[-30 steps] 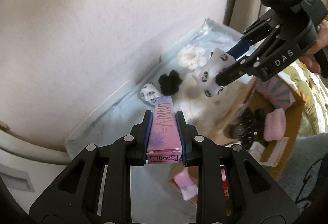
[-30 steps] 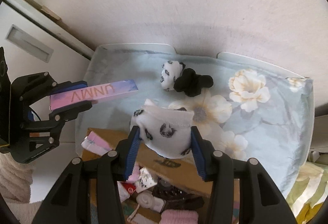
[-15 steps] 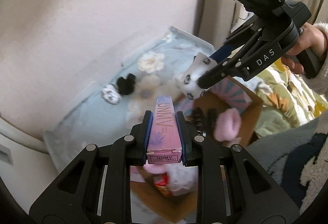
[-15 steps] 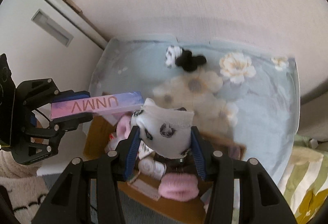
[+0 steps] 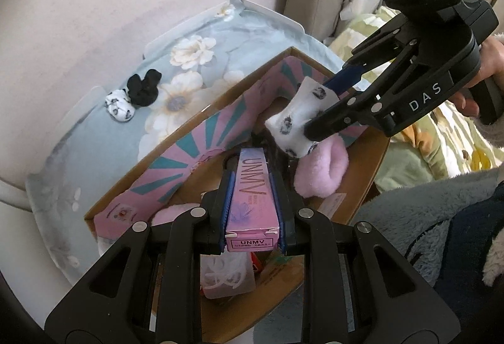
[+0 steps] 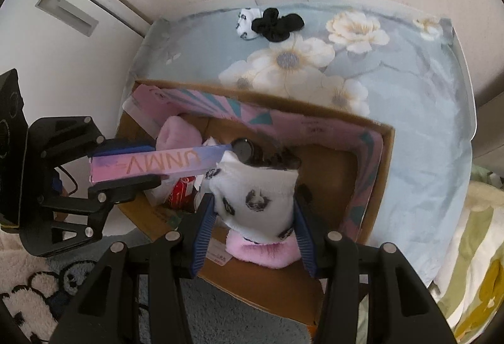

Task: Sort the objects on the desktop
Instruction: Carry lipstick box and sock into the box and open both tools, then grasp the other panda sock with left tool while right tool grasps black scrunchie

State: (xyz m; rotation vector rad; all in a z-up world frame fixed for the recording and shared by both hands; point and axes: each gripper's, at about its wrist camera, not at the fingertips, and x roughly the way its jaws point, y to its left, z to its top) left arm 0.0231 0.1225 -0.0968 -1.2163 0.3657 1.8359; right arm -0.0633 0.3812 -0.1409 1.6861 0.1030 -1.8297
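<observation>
Grippers now over cardboard box (image 5: 362, 186) (soft contents).

Right gripper (image 6: 253, 211) squeezes white spotted sock (image 6: 255, 202) over open cardboard box (image 6: 376, 186). Left gripper (image 6: 138, 166) squeezes pink UNMV box (image 6: 160, 164) over same cardboard box. Black scrunchie (image 6: 277, 24) touches small spotted sock (image 6: 245, 22) on flowery blue cloth (image 6: 409, 98).

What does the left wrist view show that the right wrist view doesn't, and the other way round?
Only the left wrist view: the hand holding the right gripper, and the box's printed UNMV end label. Only the right wrist view: the white cabinet beside the table and the left gripper from the side. Both: the pink box, the spotted sock, the carton, and the socks on the cloth.
</observation>
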